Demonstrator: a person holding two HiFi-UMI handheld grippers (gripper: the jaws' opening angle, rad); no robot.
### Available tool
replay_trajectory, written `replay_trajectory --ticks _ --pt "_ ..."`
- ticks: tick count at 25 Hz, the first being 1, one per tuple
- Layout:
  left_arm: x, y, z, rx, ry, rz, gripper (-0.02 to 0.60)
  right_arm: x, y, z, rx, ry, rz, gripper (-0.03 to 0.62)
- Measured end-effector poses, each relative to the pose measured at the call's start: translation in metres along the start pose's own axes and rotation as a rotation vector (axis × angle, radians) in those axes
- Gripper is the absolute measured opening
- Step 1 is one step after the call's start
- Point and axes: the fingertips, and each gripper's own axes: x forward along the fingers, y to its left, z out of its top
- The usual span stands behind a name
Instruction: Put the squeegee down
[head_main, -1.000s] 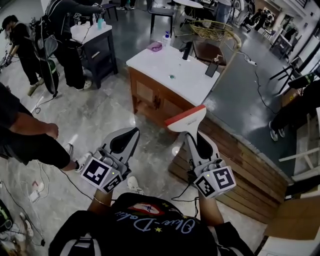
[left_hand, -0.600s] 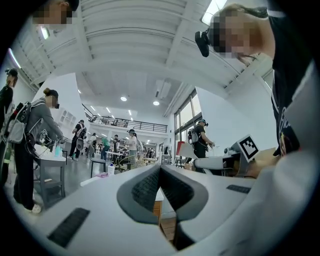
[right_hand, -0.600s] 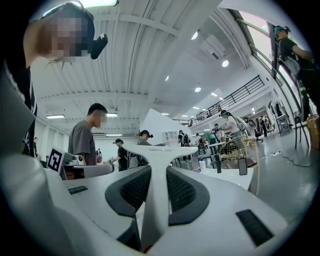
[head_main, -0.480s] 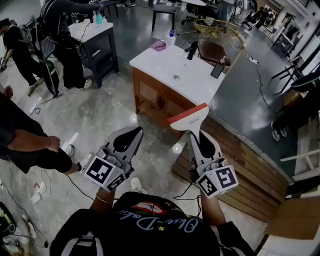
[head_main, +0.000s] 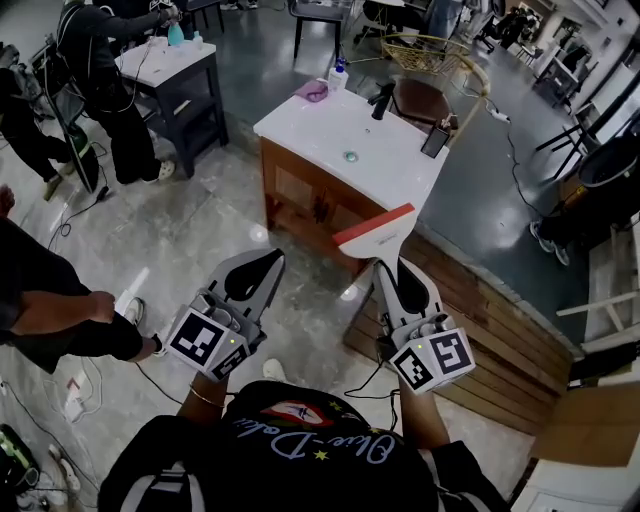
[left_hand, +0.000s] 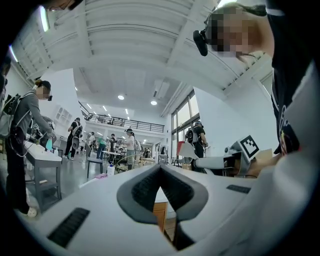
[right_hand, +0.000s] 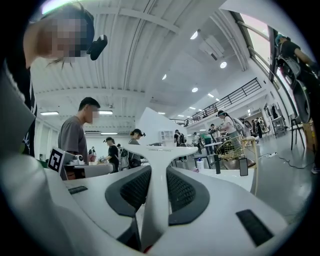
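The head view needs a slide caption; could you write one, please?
Right gripper holds the squeegee short of a white vanity; left gripper shut, empty.

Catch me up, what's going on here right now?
A person holds a gripper in each hand, facing a white-topped wooden cabinet. The right gripper is shut on the handle of a white squeegee with a red-edged blade. It is held in the air with the blade toward the cabinet. The left gripper is shut with nothing in it. The squeegee is not yet set down.

Countertop (head_main: 385, 165) mostly bare; faucet (head_main: 381, 100), phone (head_main: 434, 141) along far edge.
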Motion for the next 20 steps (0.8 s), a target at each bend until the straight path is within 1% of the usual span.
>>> replay_trajectory --ticks 15,20 --pt "-0.002 0.047 0.001 0.002 0.017 -0.047 0.01 0.037 0.011 -0.011 0.015 0.012 -0.058 0.087" --pt "-0.003 0.06 -0.002 0.001 0.019 -0.045 0.009 0.043 0.011 -0.011 0.014 0.016 -0.076 0.087"
